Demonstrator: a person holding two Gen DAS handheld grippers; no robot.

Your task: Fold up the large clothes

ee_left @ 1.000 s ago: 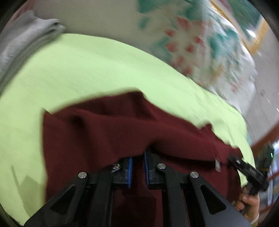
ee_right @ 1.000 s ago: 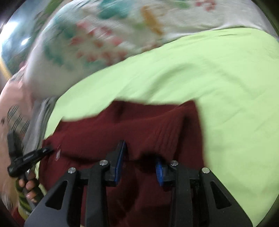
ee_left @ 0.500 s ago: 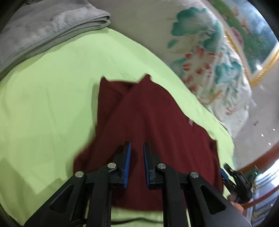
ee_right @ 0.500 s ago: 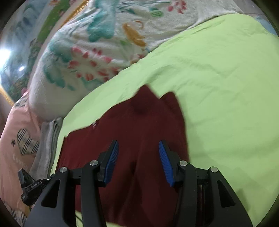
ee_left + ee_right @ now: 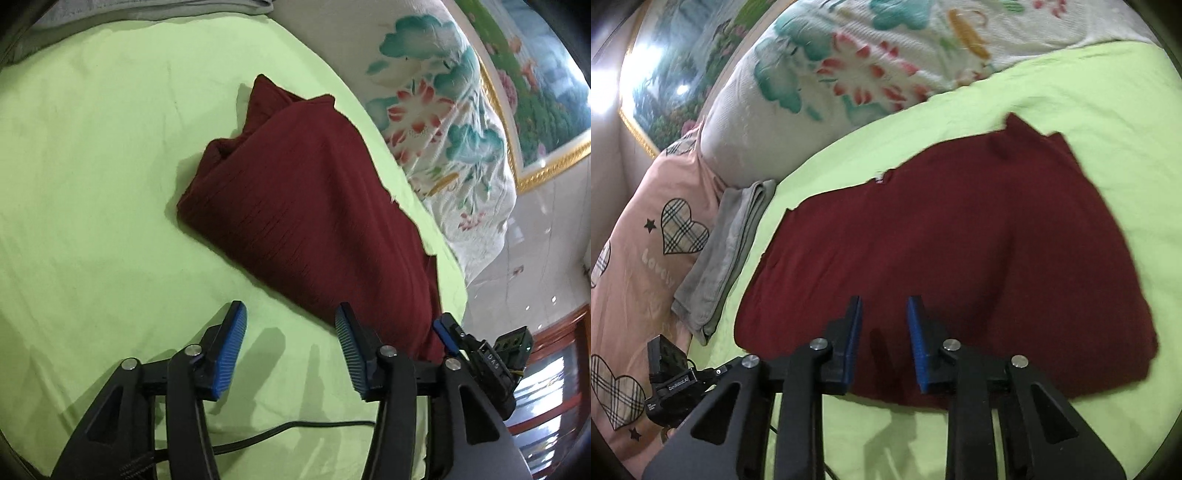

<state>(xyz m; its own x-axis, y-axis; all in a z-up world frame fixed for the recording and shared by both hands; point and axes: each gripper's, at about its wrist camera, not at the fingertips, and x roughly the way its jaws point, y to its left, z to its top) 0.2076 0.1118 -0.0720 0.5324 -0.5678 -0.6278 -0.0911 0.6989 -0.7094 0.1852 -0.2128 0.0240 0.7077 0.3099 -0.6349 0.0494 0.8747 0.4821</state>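
A dark red knit garment (image 5: 306, 199) lies folded flat on the light green bed sheet (image 5: 92, 166); it also shows in the right wrist view (image 5: 960, 243). My left gripper (image 5: 288, 332) is open and empty, just off the garment's near edge, over the sheet. My right gripper (image 5: 882, 321) is open and empty, above the garment's near edge. The right gripper's blue fingertip (image 5: 443, 332) shows at the garment's far corner in the left wrist view. The left gripper's body (image 5: 672, 384) shows at lower left in the right wrist view.
A folded grey towel (image 5: 727, 251) lies left of the garment. A floral white quilt (image 5: 849, 74) is behind it, a pink heart-print pillow (image 5: 639, 258) at far left. A black cable (image 5: 295, 428) runs across the sheet near me.
Both grippers let go of the garment and pulled back from it. The left jaws opened wide. The garment now lies folded flat on the sheet.
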